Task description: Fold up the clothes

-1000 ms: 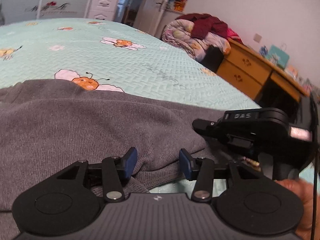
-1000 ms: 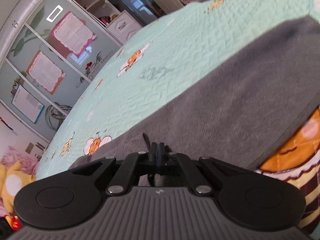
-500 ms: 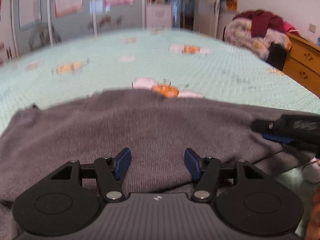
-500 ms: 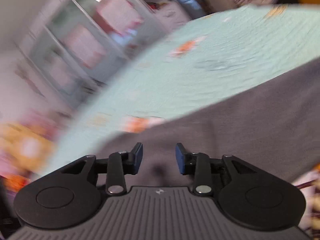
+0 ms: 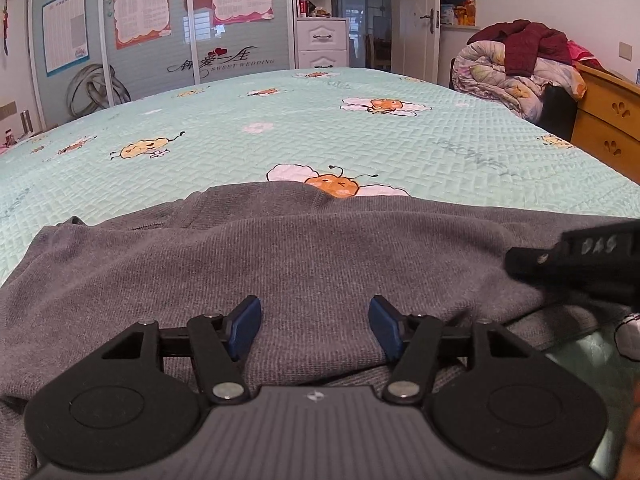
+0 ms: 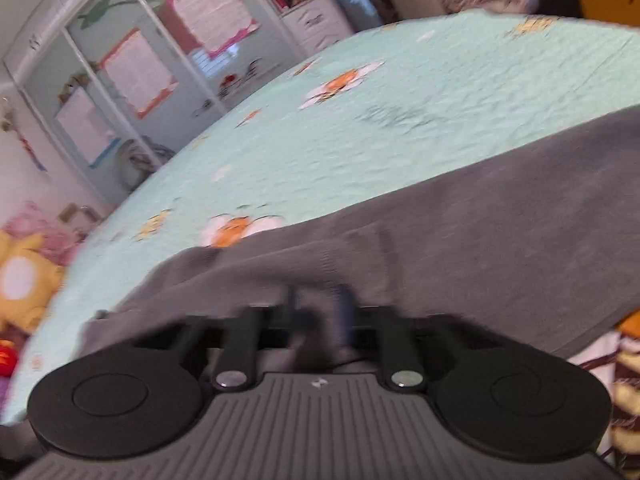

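Grey knit garment, fine ribbed texture, plain. Beneath it, bedspread: mint green, quilted, printed with orange bees on white clouds. Beyond the bedspread: wardrobe doors grey-blue with pink-bordered sheets; dark red jacket on a floral quilt. Left gripper: black, blue pads.

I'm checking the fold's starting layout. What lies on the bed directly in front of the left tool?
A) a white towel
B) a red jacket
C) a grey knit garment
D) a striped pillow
C: the grey knit garment spreads over the green bedspread right ahead of the left tool, whose blue pads stand apart above the fabric.
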Motion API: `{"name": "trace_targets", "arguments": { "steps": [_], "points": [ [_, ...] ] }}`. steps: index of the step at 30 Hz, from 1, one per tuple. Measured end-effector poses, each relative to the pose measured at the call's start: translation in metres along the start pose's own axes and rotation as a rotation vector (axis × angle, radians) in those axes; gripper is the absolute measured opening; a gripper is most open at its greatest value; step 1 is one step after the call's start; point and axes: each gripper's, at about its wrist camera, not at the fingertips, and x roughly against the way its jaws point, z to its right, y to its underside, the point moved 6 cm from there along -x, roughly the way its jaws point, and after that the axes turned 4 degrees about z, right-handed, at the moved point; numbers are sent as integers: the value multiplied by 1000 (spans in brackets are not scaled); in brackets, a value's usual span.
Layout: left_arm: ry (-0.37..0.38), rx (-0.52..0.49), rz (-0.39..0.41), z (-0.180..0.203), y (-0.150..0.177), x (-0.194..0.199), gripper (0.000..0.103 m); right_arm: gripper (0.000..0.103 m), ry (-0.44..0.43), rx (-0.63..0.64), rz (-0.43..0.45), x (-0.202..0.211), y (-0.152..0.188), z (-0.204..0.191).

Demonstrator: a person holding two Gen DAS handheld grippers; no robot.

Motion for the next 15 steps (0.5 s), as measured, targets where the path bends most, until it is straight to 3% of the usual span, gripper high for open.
{"name": "trace_targets", "arguments": {
  "steps": [2,3,8,11,12,15],
  "points": [
    [-3,-4,-1,0,0,0,64,11,6,-6,44,11,-4,1],
    [-4,-6,-1,0,0,0,64,22,2,-5,72,14,-6,-1],
    [-4,-8,-12,0,-1,-1,64,26,-155,-52,110,19,-12,-11],
    [-1,-14,-30,0,-3,-1,64,33,-89,-4,38,7,-4,-10],
    [1,-15,-38,-1,-4,-2,64,26,-57,19,33,6,-3,-10],
    [14,-10,-76,-2,-8,-4,65,28,-1,66,39,8,-3,-11]
  ]
}}
